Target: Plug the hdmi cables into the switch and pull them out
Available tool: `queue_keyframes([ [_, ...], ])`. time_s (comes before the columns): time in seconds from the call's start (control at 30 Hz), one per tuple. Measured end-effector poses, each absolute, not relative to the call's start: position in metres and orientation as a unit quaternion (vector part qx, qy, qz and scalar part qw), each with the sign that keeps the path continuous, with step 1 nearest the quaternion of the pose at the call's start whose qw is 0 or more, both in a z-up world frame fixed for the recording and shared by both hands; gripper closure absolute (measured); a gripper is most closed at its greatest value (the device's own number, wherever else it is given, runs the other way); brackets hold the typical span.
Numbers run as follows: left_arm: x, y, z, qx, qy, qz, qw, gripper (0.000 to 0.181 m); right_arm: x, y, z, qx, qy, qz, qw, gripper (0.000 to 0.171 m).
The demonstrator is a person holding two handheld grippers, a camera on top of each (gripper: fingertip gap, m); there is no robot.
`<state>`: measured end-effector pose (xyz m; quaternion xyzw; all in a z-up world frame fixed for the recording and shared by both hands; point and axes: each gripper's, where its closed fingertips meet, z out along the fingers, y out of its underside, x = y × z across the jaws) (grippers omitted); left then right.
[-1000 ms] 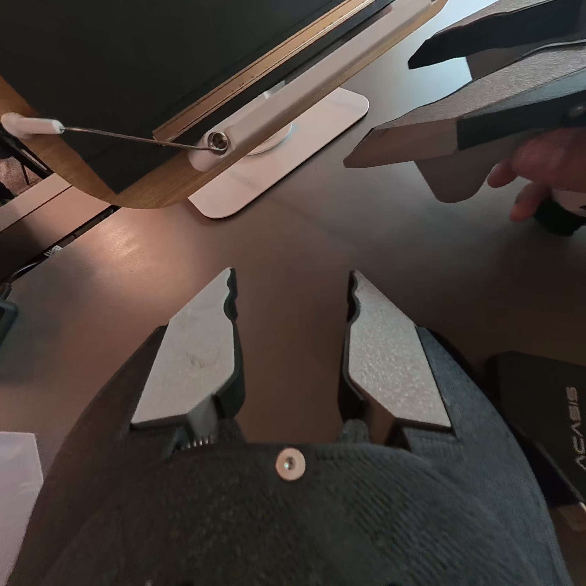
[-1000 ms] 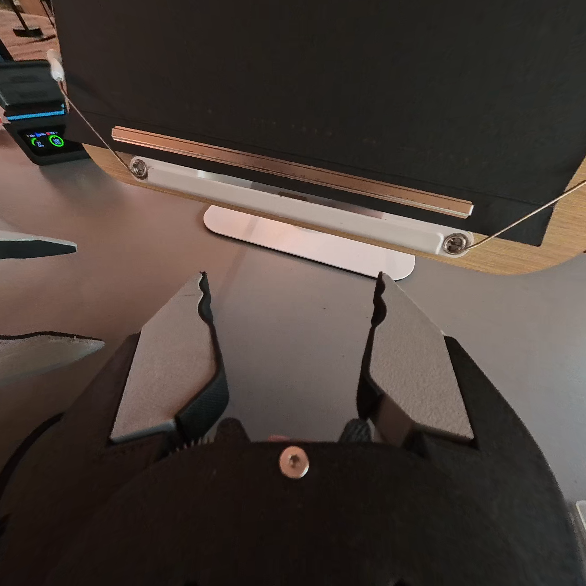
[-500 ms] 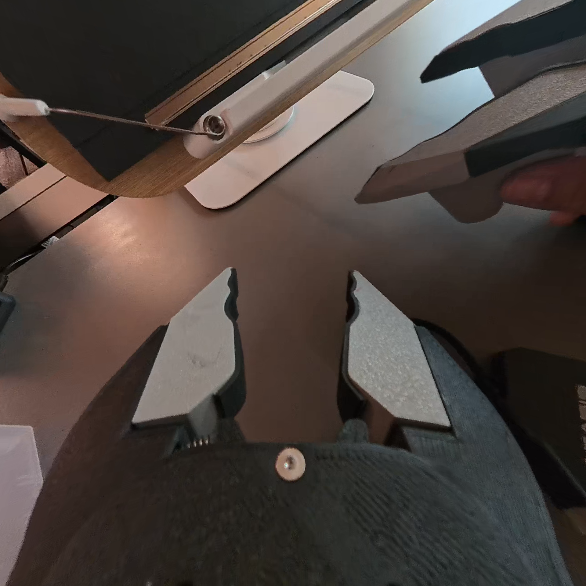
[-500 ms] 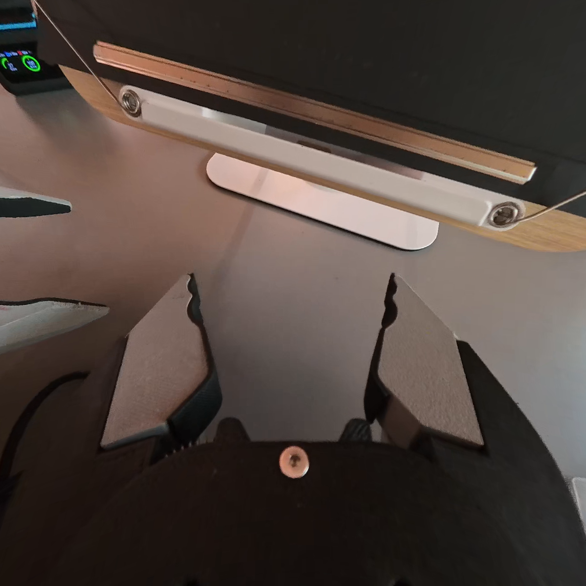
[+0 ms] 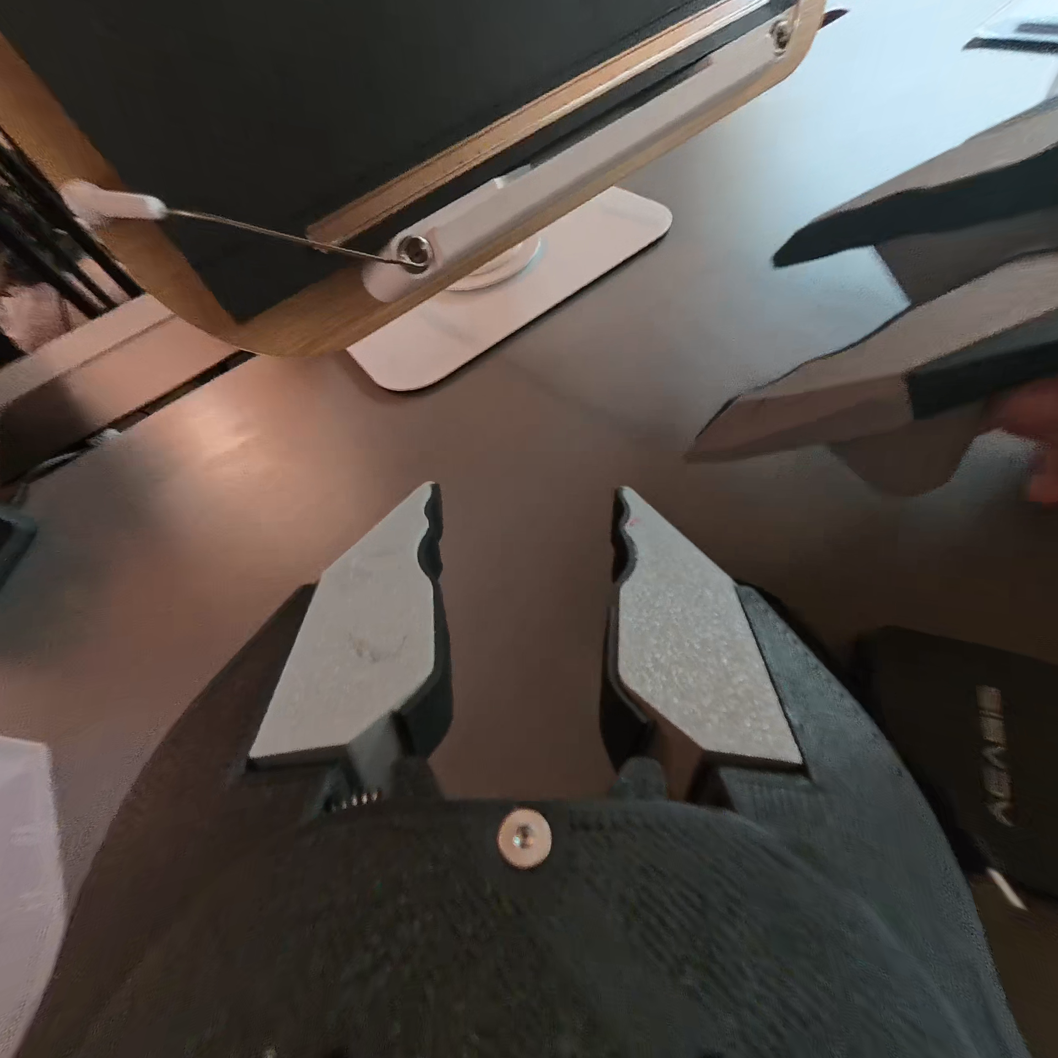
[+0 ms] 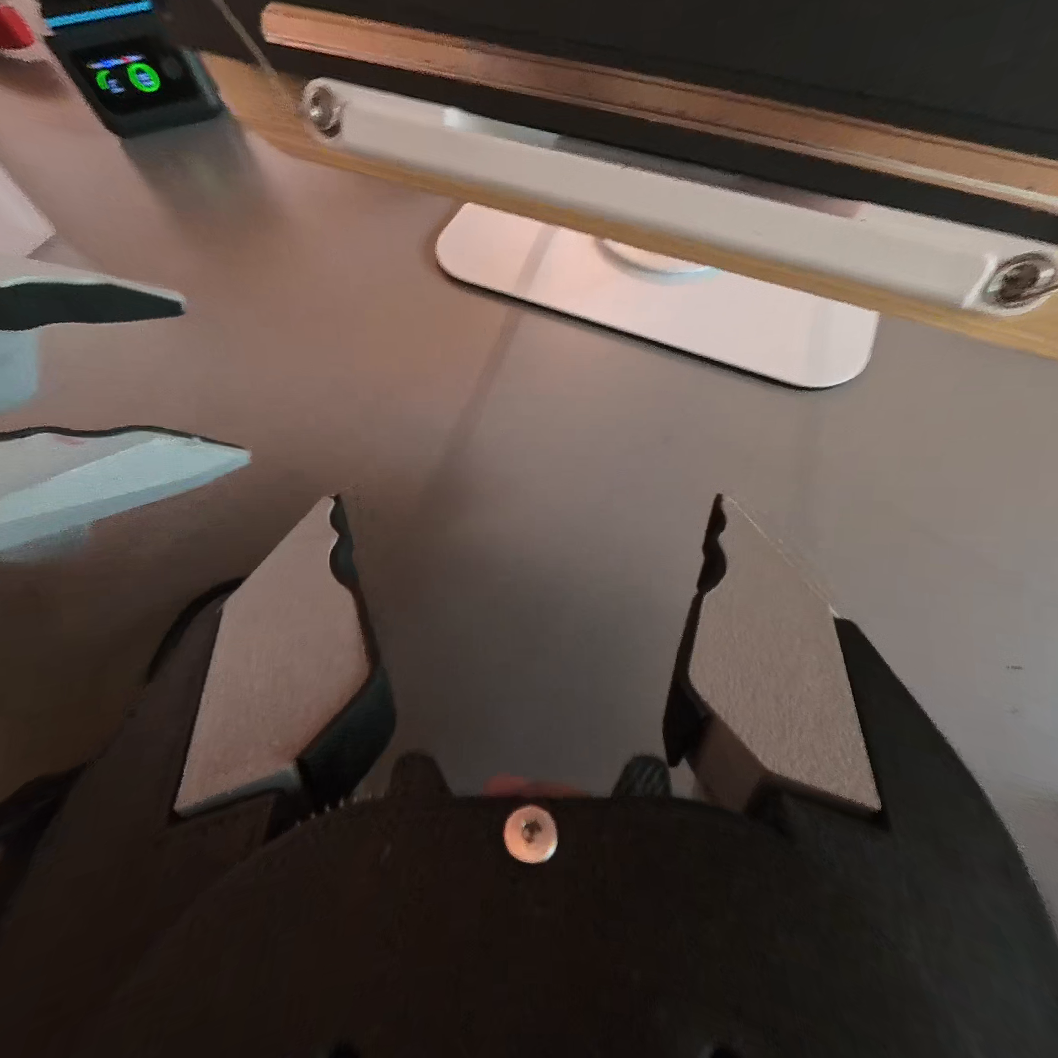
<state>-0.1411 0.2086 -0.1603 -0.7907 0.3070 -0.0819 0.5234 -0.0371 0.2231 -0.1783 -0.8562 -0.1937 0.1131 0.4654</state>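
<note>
We record the left gripper (image 5: 526,504) above a dark brown surface (image 5: 275,515), its jaws parted and gripping nothing, bare surface showing between its fingers. We record the right gripper (image 6: 526,504) likewise, jaws spread wider and empty; it also shows at the right edge of the left wrist view (image 5: 893,338), with fingers of a hand (image 5: 1030,435) behind it. The left gripper's two finger tips enter the right wrist view from the left (image 6: 114,389). At the far side stands a dark panel in a wood frame (image 5: 355,114), carried on a white flat base (image 5: 515,286) that rests on the surface; a white bar (image 6: 658,189) with a screw at each end runs along the panel's lower edge, and a thin wire (image 5: 257,235) leads from the left screw to a white peg. A black box with pale lettering (image 5: 962,744) lies near right, just beside the left gripper; we cannot tell whether it is the switch. No HDMI cable shows in either view. Far left sits a small dark device with a lit green display (image 6: 131,80). A pale sheet (image 5: 23,859) lies at the near left edge.
</note>
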Motion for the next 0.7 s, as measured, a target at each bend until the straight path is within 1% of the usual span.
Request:
queue_keyframes([
  [0.1,-0.127,0.199,-0.161,-0.794,0.312,-0.125,0.507,0.118,-0.047,0.215,-0.176,-0.847,-0.217,0.122,0.471,0.054],
  [0.17,-0.122,0.196,-0.163,-0.790,0.326,-0.119,0.505,0.118,-0.052,0.213,-0.173,-0.841,-0.221,0.127,0.476,0.056],
  [0.27,-0.117,0.192,-0.164,-0.788,0.334,-0.110,0.505,0.124,-0.053,0.212,-0.175,-0.845,-0.215,0.125,0.474,0.062],
  [0.3,-0.114,0.191,-0.164,-0.787,0.336,-0.114,0.505,0.119,-0.052,0.213,-0.174,-0.844,-0.213,0.126,0.477,0.061],
  [0.4,-0.113,0.189,-0.161,-0.788,0.334,-0.123,0.503,0.116,-0.051,0.213,-0.171,-0.841,-0.204,0.136,0.482,0.059],
  [0.53,-0.129,0.188,-0.153,-0.786,0.324,-0.075,0.522,0.111,-0.045,0.217,-0.166,-0.834,-0.198,0.134,0.497,0.060],
  [0.63,-0.132,0.148,-0.149,-0.788,0.325,-0.070,0.518,0.109,-0.043,0.219,-0.162,-0.830,-0.188,0.157,0.502,0.065],
  [0.67,-0.131,0.127,-0.144,-0.778,0.338,-0.069,0.525,0.110,-0.044,0.219,-0.161,-0.827,-0.189,0.162,0.504,0.068],
  [0.7,-0.131,0.104,-0.140,-0.767,0.357,-0.064,0.529,0.116,-0.045,0.220,-0.161,-0.826,-0.191,0.166,0.504,0.070],
])
